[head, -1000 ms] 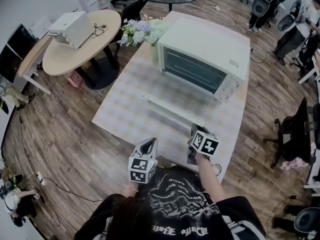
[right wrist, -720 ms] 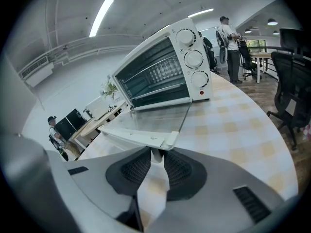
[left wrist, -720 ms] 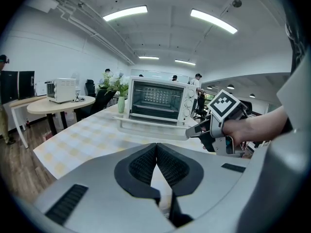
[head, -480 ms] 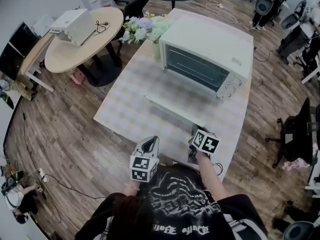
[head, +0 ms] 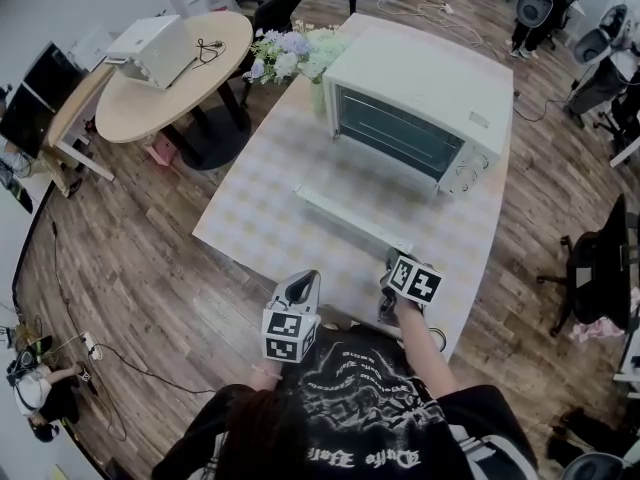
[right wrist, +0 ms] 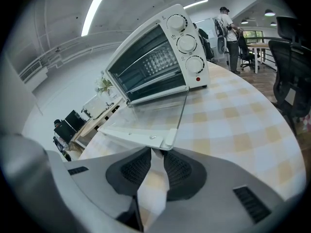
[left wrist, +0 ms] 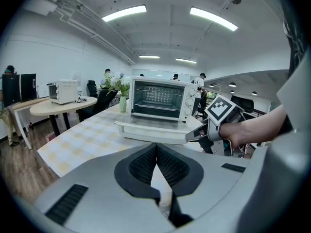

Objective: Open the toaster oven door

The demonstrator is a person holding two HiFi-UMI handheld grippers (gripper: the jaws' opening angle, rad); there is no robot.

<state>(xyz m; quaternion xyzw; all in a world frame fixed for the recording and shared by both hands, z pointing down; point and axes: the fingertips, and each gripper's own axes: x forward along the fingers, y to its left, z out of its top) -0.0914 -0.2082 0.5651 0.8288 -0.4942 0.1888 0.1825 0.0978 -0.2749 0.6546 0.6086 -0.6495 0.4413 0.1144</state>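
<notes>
toaster oven: the white toaster oven [head: 420,88] is sitting at the far end of the checked table [head: 255,223], dials on its right side

door: the door [head: 350,218] is already hanging all the way open, lying flat and level out toward the person, glass side up

right gripper: the right gripper [right wrist: 156,153] is hovering low at the door's near right corner, pointing down at it. Its fingers are sitting a narrow gap apart with only tablecloth showing through, so it isn't gripping anything. The door's front edge is sitting just past the tips; can't tell if they're actually touching it

left gripper: the left gripper [left wrist: 156,147] is hanging back at the near table edge, well short of the door. Its fingers are meeting at the tips with nothing between them

hand: the person's hand [left wrist: 238,132] is showing in the left gripper view, wrapped around the right gripper

other stuff: flowers [head: 290,58] are standing just left of the oven, and a round table [head: 130,118] off to the left is carrying another white appliance [head: 150,48]
</notes>
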